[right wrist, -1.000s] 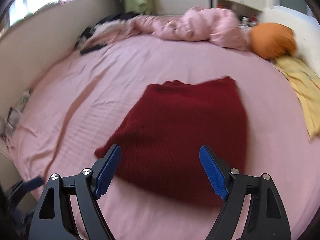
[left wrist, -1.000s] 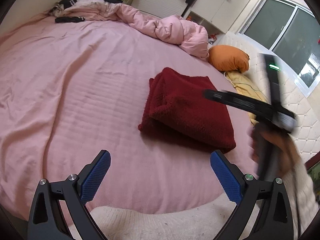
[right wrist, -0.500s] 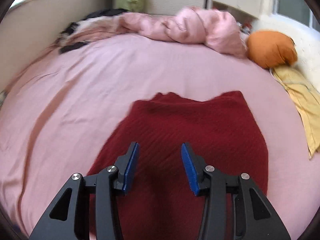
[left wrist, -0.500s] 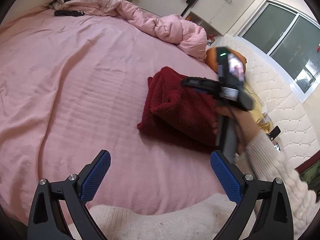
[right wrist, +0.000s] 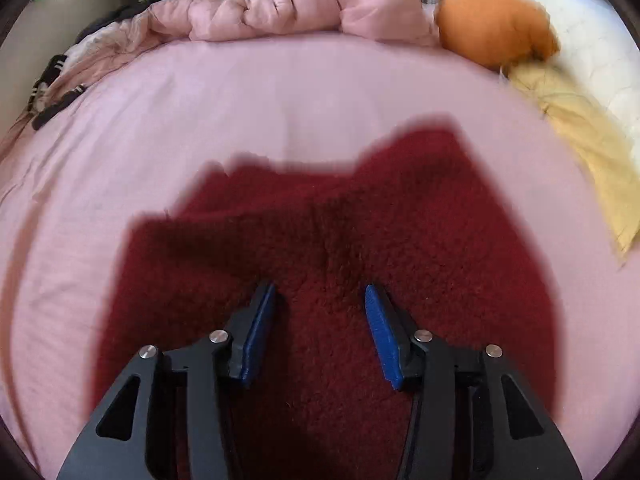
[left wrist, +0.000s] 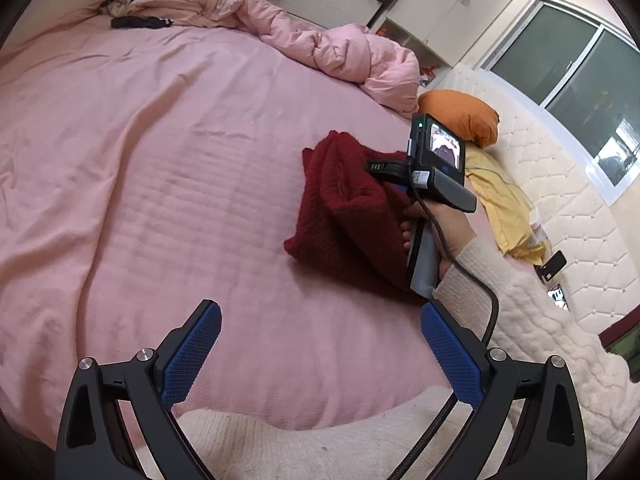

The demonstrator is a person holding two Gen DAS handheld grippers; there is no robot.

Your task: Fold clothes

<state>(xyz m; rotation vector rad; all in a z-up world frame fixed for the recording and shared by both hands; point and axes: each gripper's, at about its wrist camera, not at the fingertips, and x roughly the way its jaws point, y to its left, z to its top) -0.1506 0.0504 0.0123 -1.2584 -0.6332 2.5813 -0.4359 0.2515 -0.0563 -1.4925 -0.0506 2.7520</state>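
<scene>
The dark red knit garment [left wrist: 348, 216] lies in a folded bundle on the pink bed sheet [left wrist: 160, 160], at about two o'clock from the left gripper [left wrist: 320, 356], which hangs wide open over bare sheet with nothing between its pads. The right gripper [right wrist: 320, 332] sits low on the bundle, its jaws partly closed around a hump of knit, though whether it is truly pinched I cannot tell. The garment looks soft, thick, light and floppy, so I judge a hold on a doubled edge or corner safer than on one loose layer.
</scene>
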